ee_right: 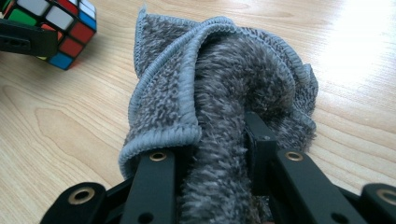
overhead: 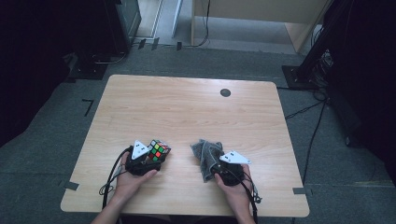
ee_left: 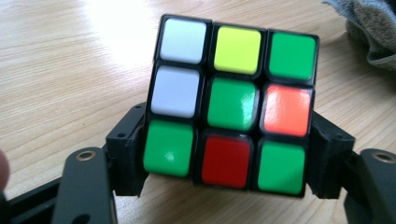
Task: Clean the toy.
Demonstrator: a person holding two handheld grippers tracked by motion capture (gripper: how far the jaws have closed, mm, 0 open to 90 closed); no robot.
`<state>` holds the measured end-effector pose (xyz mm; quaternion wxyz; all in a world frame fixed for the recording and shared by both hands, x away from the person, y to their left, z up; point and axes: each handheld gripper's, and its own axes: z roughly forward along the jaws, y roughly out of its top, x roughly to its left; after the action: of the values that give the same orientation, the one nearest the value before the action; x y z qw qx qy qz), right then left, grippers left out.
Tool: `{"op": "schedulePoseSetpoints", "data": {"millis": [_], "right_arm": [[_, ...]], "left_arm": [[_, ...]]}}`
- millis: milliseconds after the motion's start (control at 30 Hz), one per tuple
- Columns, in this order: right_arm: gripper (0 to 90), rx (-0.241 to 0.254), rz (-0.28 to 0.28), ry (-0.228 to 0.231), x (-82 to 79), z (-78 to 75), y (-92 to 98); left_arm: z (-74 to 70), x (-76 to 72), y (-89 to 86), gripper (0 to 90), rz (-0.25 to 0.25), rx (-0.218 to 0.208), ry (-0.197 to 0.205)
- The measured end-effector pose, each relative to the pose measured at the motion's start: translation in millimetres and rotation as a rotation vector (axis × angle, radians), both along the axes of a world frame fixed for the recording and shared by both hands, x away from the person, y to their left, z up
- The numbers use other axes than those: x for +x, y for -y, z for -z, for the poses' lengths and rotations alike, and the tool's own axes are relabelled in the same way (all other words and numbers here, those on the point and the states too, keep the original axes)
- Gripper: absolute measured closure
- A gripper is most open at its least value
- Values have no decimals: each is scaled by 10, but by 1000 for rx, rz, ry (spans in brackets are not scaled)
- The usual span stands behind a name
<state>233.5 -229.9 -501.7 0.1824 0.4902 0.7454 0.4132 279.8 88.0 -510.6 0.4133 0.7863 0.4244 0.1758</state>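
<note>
- While the cube is clamped between the L gripper jaws, near the front-left part of the table, its green-centred face is turned to the left gripper view's camera.
- Cube seen tilted in the high view, apparently held off the wood or just touching it; which, cannot be told.
- R gripper is pinched narrow on a fold of the grey cloth; rest of the cloth is bunched ahead of the jaws, at the table's front-right.
- Key relation: cube lies to the left of the cloth, near but apart, w/ bare wood between.
- Cloth's pinched fold runs along the R jaws' own line, pointing away from the person.
- Judged: for a wipe, cloth must be carried leftward to the cube; R hand is the nearer one for that.
</note>
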Motion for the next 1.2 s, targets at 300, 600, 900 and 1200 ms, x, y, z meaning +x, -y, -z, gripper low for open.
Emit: {"op": "schedulePoseSetpoints", "data": {"millis": [300, 600, 900, 1200], "right_arm": [[710, -3, -7, 7, -16, 1, -24], [709, 7, -2, 5, -11, 9, -44], [715, 3, 11, -10, 63, 63, -179], [731, -115, 73, -17, 175, 134, -330]], "left_arm": [[10, -7, 22, 301, 6, 19, 4], [47, -32, 144, 320, -1, 91, -20], [43, 37, 319, 325, -23, 98, -20], [39, 152, 364, 325, -97, 95, -28]]}}
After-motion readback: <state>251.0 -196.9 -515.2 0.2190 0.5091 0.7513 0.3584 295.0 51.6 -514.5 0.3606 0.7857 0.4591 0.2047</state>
